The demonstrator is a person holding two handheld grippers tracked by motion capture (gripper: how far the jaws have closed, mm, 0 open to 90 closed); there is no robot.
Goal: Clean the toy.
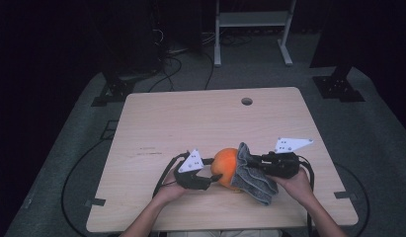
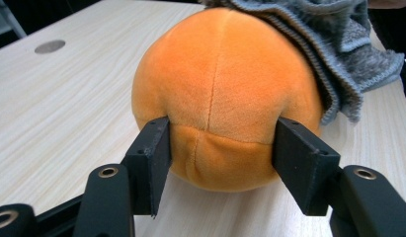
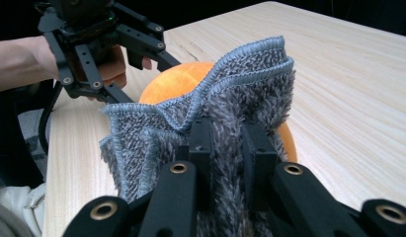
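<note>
Inventory, as counted from my position:

- Counter: one, pale wood, with one round hole near its far edge.
- Orange plush ball: one, toward the near edge.
- Grey cloth: one, bunched against the ball on the side toward the counter's right edge.
- Claws: two, both mine. My left claw has the ball between its jaws; my right claw has the cloth.
- Grey three-cornered plates: two, one on each claw.
- My hands: two, one behind each claw, at the near edge.
</note>
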